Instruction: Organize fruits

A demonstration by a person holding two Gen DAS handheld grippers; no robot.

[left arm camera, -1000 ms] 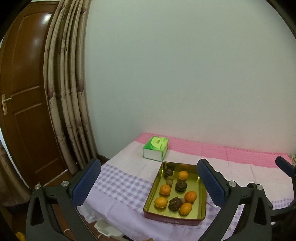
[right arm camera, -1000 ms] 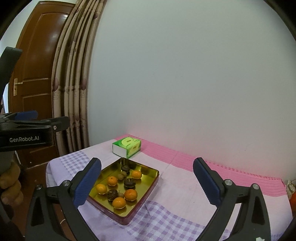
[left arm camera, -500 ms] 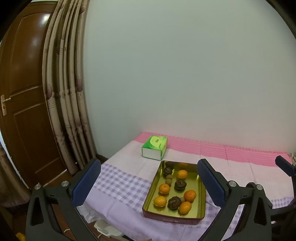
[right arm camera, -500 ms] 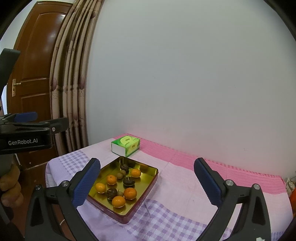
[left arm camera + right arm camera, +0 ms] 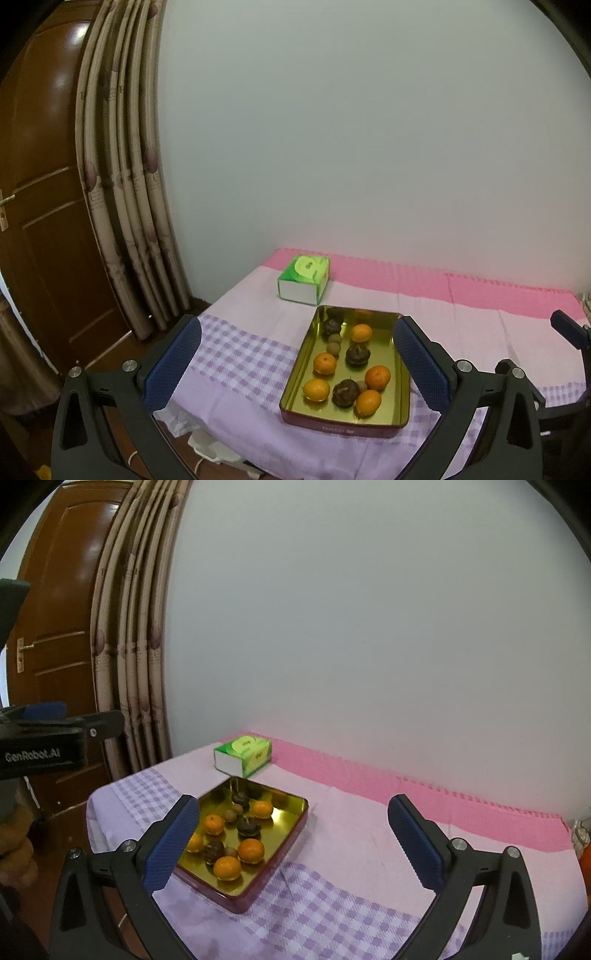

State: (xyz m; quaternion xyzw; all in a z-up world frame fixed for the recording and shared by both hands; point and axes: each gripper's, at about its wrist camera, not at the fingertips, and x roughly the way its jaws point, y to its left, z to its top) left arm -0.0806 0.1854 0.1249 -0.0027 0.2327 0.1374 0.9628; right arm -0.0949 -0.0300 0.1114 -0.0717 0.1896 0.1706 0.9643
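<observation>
Pink-and-lilac cloth covers the surface (image 5: 258,295), where a gold tray (image 5: 303,369) holds oranges (image 5: 324,363) near a green tissue box (image 5: 304,275). Both the left claw (image 5: 295,363) and right claw (image 5: 293,843) hover above, jaws wide apart and empty.

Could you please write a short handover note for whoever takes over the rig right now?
Left gripper: open, empty, held above the near edge of the table.
Right gripper: open, empty, also clear of the table.
Tray: gold tin on the checked cloth, holding five oranges, three dark fruits and a few small brown ones, all mixed together.
Tissue box: behind the tray, near the wall.
Done: nothing visibly sorted yet.
Left: all the sorting; where the fruit should go cannot be told from these views.
</observation>
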